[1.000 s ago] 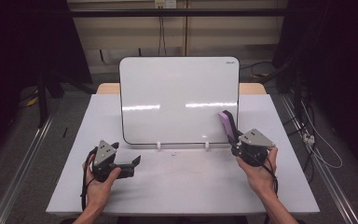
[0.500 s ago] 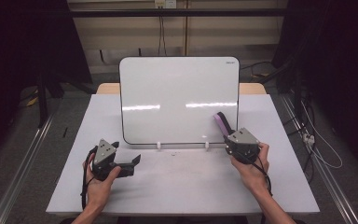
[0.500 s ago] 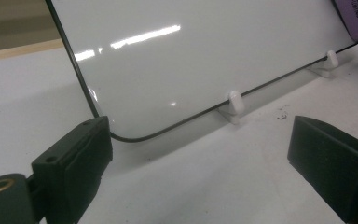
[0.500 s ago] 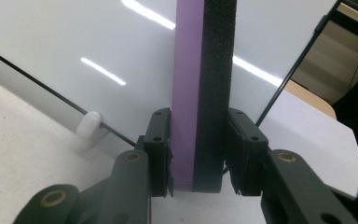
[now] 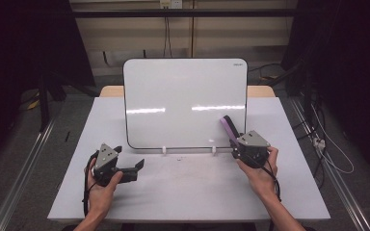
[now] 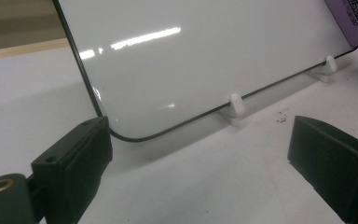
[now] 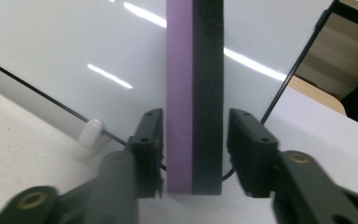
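Observation:
A blank whiteboard (image 5: pixel 185 103) stands upright on two white clips (image 5: pixel 164 150) in the middle of the white table (image 5: pixel 192 192). My right gripper (image 5: pixel 235 139) is shut on a purple eraser (image 5: pixel 228 127) with a black felt side, which points up against the board's lower right corner. In the right gripper view the eraser (image 7: pixel 194 84) is clamped upright between the jaws of the right gripper (image 7: pixel 193 135), with the whiteboard (image 7: pixel 74 42) right behind it. My left gripper (image 5: pixel 127 159) rests on the table in front of the board's lower left corner. The left gripper (image 6: pixel 196 140) is open, with nothing between its jaws.
The left gripper view shows the whiteboard's lower left corner (image 6: pixel 116 135), a clip (image 6: pixel 235 107) and a small dark smudge (image 6: pixel 279 119) on the table. Dark floor, rails and cables (image 5: pixel 327 144) surround the table. A wooden edge (image 5: pixel 260 90) shows behind the board.
My right gripper has carried the eraser a little to the left, closer to the board's lower right corner. The left gripper has stayed put.

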Demonstrator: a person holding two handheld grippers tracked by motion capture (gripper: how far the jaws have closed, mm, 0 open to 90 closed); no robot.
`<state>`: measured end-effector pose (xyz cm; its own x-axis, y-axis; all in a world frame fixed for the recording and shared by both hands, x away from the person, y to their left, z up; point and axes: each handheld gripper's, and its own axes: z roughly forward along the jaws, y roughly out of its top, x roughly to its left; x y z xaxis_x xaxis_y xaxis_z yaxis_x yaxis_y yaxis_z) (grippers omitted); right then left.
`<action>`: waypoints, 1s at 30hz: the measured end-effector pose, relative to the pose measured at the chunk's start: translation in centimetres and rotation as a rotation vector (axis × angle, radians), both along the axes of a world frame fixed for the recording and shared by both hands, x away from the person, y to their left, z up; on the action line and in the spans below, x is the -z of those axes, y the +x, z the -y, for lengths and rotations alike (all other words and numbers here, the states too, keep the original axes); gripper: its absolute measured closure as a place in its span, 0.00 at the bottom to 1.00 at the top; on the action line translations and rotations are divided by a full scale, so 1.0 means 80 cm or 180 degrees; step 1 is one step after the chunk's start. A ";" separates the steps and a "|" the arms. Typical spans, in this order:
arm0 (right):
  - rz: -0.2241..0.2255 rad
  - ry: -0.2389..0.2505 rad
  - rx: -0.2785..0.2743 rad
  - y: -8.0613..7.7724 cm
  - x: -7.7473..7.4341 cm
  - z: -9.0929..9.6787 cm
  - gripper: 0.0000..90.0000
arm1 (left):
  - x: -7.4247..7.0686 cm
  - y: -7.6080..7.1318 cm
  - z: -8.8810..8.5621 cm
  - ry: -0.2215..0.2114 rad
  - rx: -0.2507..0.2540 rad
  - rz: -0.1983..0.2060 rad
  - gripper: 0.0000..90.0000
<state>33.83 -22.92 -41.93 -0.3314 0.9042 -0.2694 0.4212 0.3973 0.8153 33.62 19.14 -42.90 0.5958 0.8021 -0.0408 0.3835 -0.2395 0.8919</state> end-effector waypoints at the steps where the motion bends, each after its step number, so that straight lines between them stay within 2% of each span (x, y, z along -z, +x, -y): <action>1: -0.0021 0.0038 0.0011 0.000 0.000 0.001 0.56 | 0.000 0.000 0.000 -0.0028 -0.0043 -0.0036 0.07; 3: -0.0002 0.0143 -0.0020 0.000 0.000 0.004 0.51 | 0.001 0.000 -0.001 -0.0078 -0.0075 -0.0073 0.07; 6: 0.0024 0.0315 0.0000 0.000 -0.001 0.007 0.38 | 0.001 0.000 -0.004 -0.0092 -0.0106 -0.0084 0.07; 8: 0.0116 0.0384 0.0034 -0.001 -0.002 0.009 0.32 | 0.001 0.000 -0.005 -0.0113 -0.0135 -0.0104 0.07; 11: 0.0083 0.0555 0.0033 0.001 -0.003 0.012 0.23 | 0.002 0.001 -0.007 -0.0120 -0.0147 -0.0126 0.07; 15: 0.0041 0.0673 0.0048 0.002 -0.002 0.017 0.12 | 0.002 0.001 -0.007 -0.0094 -0.0153 -0.0119 0.07; 21: 0.0065 0.0980 0.0035 -0.005 -0.005 0.029 0.09 | -0.001 -0.001 -0.006 -0.0065 -0.0134 -0.0095 0.07; 23: 0.0036 0.1026 0.0016 -0.008 -0.006 0.033 0.07 | -0.001 -0.003 -0.005 -0.0065 -0.0112 -0.0093 0.07; 30: 0.0076 0.1160 -0.0085 -0.022 -0.005 0.049 0.05 | -0.003 -0.005 -0.005 -0.0057 -0.0092 -0.0067 0.07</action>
